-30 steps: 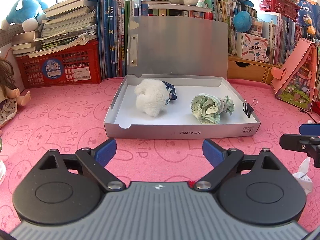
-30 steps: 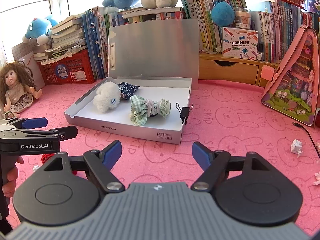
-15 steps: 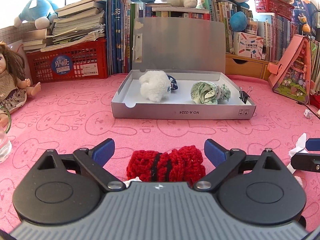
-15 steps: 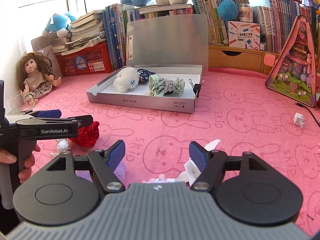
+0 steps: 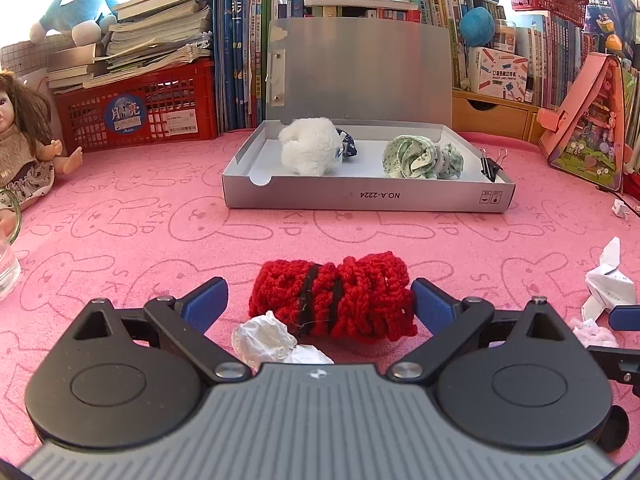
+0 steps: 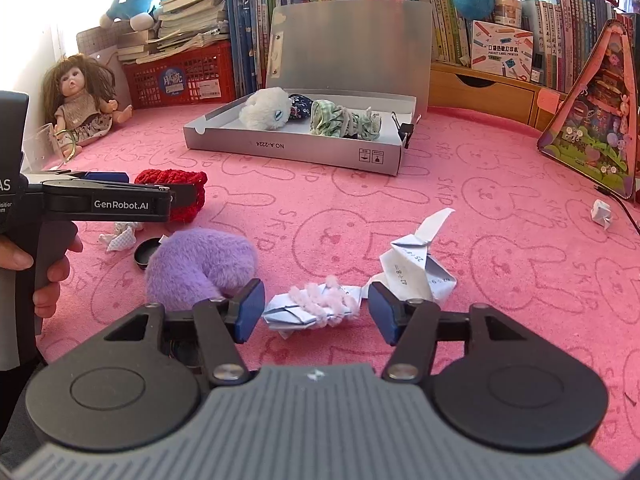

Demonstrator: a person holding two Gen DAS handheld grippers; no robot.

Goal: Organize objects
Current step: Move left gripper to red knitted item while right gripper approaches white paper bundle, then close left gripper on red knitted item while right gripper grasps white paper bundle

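Since its wider spread, right gripper [image 6: 316, 312] closing around pink scrap [image 6: 320, 304].

Black claw [image 6: 316, 312] arms with blue pads, silver screws, ribbed grey housing, "GenRobot.AI" lettering.

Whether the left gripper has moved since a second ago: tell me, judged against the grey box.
Yes. The left gripper has pulled back from the grey box, which sits farther off, and now straddles the red knitted piece.

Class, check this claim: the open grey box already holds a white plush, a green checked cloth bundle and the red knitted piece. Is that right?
Not quite. The red knitted piece lies on the pink mat, between the left gripper's fingers, as the left wrist view shows. The grey box does hold the white plush and green checked cloth bundle.
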